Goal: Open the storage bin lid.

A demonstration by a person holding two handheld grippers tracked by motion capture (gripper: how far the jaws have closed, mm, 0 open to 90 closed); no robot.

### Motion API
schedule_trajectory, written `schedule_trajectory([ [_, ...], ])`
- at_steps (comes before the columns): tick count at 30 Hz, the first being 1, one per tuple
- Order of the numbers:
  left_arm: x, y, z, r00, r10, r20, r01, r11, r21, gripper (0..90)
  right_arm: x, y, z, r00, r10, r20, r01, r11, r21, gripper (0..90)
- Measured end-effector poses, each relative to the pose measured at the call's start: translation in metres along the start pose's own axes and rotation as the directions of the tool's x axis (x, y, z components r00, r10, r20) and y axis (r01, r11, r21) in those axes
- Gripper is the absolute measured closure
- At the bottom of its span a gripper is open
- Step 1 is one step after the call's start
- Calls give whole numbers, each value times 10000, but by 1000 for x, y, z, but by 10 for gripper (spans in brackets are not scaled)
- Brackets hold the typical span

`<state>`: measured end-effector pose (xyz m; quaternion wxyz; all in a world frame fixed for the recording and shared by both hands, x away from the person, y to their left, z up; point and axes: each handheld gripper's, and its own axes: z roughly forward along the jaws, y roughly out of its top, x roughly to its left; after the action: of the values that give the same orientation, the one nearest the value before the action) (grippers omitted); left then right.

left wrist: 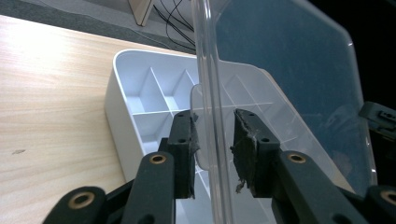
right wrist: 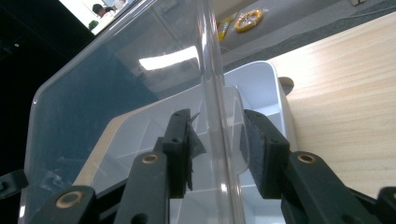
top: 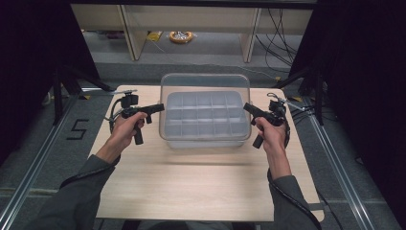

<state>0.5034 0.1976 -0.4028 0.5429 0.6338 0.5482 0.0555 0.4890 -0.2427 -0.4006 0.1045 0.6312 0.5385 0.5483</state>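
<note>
We straddle the clear lid (top: 206,86) with both spread claws, left gripper (top: 160,107) at nine o'clock, right gripper (top: 246,107) at three; next, probably pinch its edges above the box (top: 205,125).

A pale grey-white compartment box (top: 205,120) sits on the far middle of the wooden table, its inside split by thin dividers into a grid of small rectangular cells, all of which look empty. Above it stands a clear plastic lid (top: 206,84) with rounded corners, raised over the box and tilted up. In both gripper views the lid's (left wrist: 280,70) side rim runs edge-on, with a small clear tab (right wrist: 233,135) beside it.
</note>
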Motion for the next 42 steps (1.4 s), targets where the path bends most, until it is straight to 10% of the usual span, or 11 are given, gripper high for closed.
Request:
schedule_trajectory([
  [30, -14, -58, -35, 9960, 491, 747, -519, 9980, 365, 675, 2, -40, -62, 9897, -1414, -232, 1410, 9899, -175, 653],
  [42, -8, -86, -41, 9965, 298, 775, -351, 9971, 672, 674, -3, -67, -72, 9925, -1111, -502, 1110, 9938, -51, 656],
])
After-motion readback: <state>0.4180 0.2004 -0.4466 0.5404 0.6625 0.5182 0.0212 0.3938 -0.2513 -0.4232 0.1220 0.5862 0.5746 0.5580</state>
